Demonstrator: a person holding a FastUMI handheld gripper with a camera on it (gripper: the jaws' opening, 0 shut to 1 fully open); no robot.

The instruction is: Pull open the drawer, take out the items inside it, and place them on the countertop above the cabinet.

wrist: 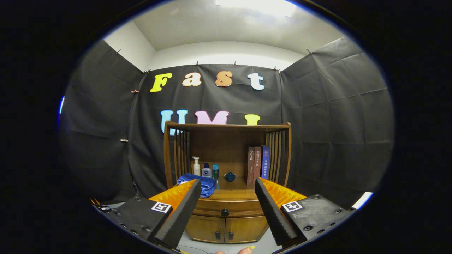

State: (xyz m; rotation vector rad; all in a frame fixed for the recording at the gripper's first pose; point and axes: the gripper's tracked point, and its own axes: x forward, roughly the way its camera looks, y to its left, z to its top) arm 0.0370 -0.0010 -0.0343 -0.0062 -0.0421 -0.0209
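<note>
Two fingers of the gripper (227,192) are held spread wide, empty, framing the closed curved wooden drawer's dark round knob (225,212) at lower centre, apparently for approach.

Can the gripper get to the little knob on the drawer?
Probably yes. The hand-held gripper is open, and the drawer knob sits beyond its fingers with nothing between. It is still far off.

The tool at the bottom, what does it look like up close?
The tool has two long wedge-shaped fingers with ridged, sawtooth inner faces. Each sits on a dark plate with screws, and each plate carries a small square black-and-white marker. The fingers stand wide apart with nothing between them.
</note>
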